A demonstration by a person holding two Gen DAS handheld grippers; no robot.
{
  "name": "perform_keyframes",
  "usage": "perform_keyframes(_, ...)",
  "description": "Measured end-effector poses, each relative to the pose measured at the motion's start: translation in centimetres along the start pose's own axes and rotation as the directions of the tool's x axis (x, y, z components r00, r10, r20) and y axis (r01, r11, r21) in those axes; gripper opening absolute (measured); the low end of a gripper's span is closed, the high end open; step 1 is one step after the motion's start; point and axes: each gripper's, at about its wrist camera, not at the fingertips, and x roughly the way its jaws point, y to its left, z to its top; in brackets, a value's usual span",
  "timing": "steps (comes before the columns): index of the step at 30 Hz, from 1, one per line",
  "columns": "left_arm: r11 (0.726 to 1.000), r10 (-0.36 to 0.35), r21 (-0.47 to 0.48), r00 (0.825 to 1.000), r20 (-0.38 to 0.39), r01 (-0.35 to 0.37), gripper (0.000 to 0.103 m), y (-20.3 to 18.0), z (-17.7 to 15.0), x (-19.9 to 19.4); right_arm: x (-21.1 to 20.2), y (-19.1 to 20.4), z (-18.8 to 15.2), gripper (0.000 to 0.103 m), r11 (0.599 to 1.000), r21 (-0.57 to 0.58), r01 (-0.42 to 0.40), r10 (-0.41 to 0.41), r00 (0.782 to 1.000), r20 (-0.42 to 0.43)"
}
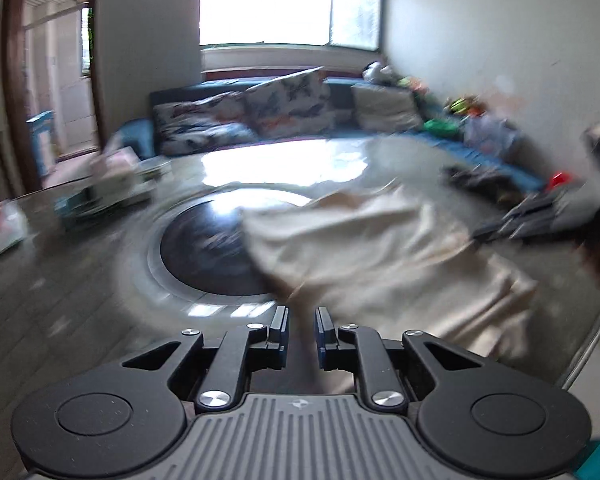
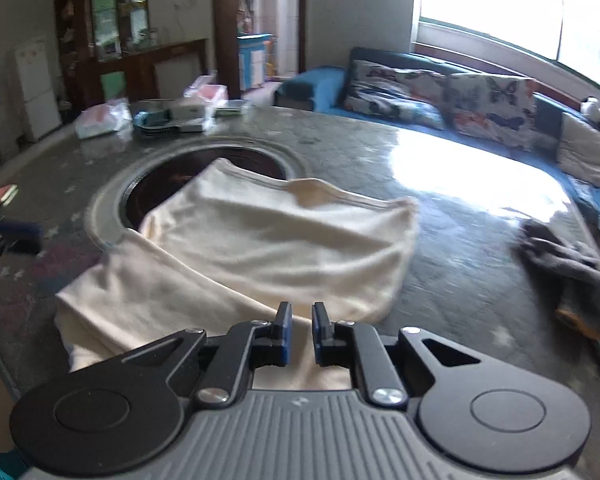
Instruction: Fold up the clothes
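A cream garment (image 2: 260, 240) lies partly folded on the grey round table (image 2: 460, 240), one edge over the table's dark centre disc (image 2: 152, 196). In the left wrist view the cream garment (image 1: 380, 248) is blurred by motion. My left gripper (image 1: 302, 316) is shut on a bunched fold of it that rises between the fingers. My right gripper (image 2: 302, 314) sits at the near edge of the garment, with cream cloth between its narrowly parted fingers. The right gripper also shows in the left wrist view (image 1: 520, 220) at the far right, blurred.
A dark grey cloth (image 2: 572, 272) lies on the table's right side. Boxes and packets (image 2: 172, 112) sit at the far left edge. A blue sofa with patterned cushions (image 2: 440, 92) runs behind the table under the window.
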Motion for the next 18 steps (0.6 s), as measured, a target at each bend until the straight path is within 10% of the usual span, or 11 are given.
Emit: perform_keyframes(18,0.989,-0.070,0.124,0.995,-0.069,0.078,0.020,-3.2,0.8,5.2,0.7,-0.4,-2.4,0.012,0.998,-0.032,-0.059,0.057,0.997,-0.052)
